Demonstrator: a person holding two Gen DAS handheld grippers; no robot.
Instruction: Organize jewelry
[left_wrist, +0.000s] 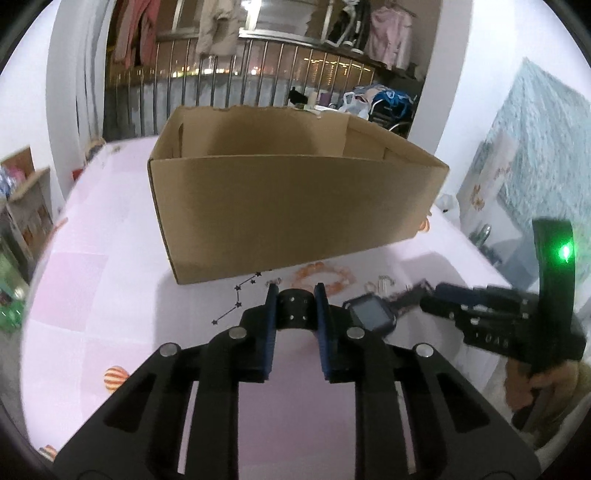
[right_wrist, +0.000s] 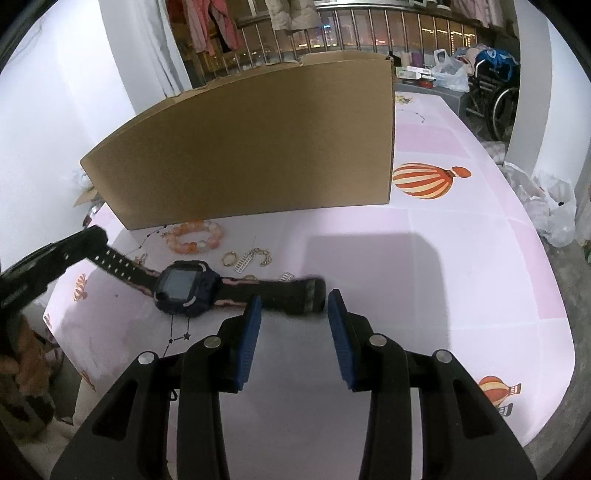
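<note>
Two tongs work one piece: at the left, the left gripper is closed narrowly on the holed end of the dark blue, square-faced wristwatch with a black and pink rubber strap, which otherwise appears to lie stretched across the table in front of the tall brown cardboard box. We judge the watch light, its case stiff and its strap limp, so the free end will droop and swing if lifted by one tip; the glass face is the part to spare, and the strap close to the case looks the steadier hold. Further right, the right gripper stands partly open with nothing pressed between its pads, the buckle end of the strap just ahead of its tips. Behind the watch lie an orange and white bead bracelet, a small gold ring and a gold chain bracelet, all small, smooth and likely slippery. Everything rests on a pale pink tablecloth printed with striped balloons, soft enough to wrinkle. Beyond it we see a metal balcony railing with hanging clothes, and bags at the right.
</note>
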